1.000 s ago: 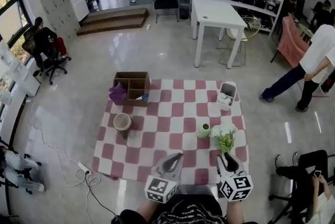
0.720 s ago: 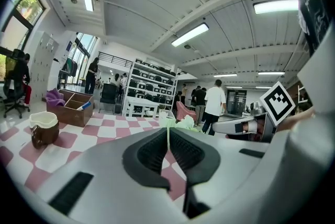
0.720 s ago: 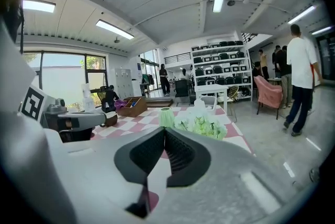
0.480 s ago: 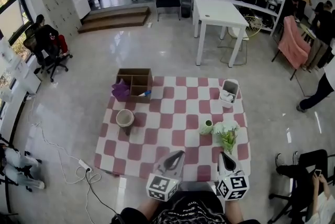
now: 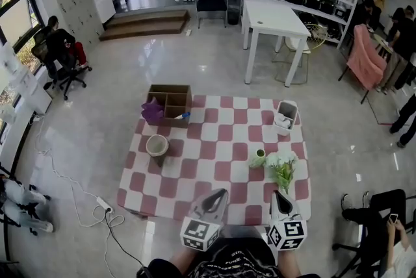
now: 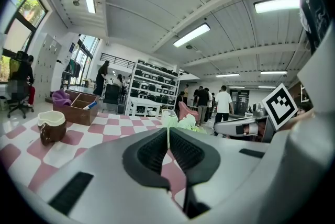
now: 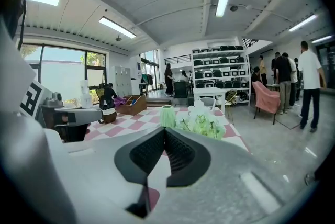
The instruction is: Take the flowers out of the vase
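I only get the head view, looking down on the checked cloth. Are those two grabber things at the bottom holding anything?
Observer: No. The right gripper view shows the right gripper with its jaws shut together and nothing between them.
Operator: And the left one?
Observer: In its own view, the left gripper is shut too, and empty.
Operator: Are the flowers in the vase?
Observer: Seen from the side, the flowers lie low on the cloth beside the vase, and no stems show in its mouth.
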Motion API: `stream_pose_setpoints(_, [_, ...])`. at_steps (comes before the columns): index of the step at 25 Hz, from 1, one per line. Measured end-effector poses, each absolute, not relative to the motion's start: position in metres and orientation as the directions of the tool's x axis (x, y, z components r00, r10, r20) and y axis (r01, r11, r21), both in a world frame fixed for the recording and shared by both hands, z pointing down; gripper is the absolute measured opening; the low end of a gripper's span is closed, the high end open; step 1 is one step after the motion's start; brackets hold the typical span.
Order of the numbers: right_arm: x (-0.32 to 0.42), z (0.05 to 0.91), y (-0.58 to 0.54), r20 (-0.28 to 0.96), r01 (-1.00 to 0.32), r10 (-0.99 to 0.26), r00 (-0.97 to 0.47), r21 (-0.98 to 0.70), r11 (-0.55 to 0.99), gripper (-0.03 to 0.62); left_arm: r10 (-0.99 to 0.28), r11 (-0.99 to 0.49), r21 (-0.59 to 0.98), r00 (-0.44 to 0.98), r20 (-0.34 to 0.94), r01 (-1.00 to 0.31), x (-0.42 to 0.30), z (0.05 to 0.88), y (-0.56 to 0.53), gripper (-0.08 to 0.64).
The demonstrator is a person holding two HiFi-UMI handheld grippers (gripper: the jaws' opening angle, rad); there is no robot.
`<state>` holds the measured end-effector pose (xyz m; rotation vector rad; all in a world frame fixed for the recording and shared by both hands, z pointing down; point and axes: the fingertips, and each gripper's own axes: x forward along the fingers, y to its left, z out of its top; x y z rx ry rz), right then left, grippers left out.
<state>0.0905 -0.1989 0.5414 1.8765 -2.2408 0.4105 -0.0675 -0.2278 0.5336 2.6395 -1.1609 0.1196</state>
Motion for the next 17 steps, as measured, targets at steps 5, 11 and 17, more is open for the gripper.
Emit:
stream_pose_setpoints(5, [0.0897,0.5389,-0.1996,0.310,-0.984,-0.935,-0.175,-0.072,0.160,0.005,-0.717,-0.648,0.192,0.675,0.175,-0.737,-0.0693,0.5329,-0.2273,0.020])
stream_pose_setpoints(11, [0.0882,0.5406,-0.2016,0.315,-0.985,-0.933,-0.174,-0.064,0.162,0.005,-0.721,-0.644,0.191,0.671,0.172,-0.741,-0.0717,0.5335,-0.2289,0.020])
stream_pose_setpoints(17, [0.0927,0.5466,-0.1994,0.347,-0.987,-0.925,-0.157,-0.088,0.134,0.005,-0.713,-0.649,0.199,0.678,0.180,-0.735,-0.0716,0.5387,-0.2242,0.020])
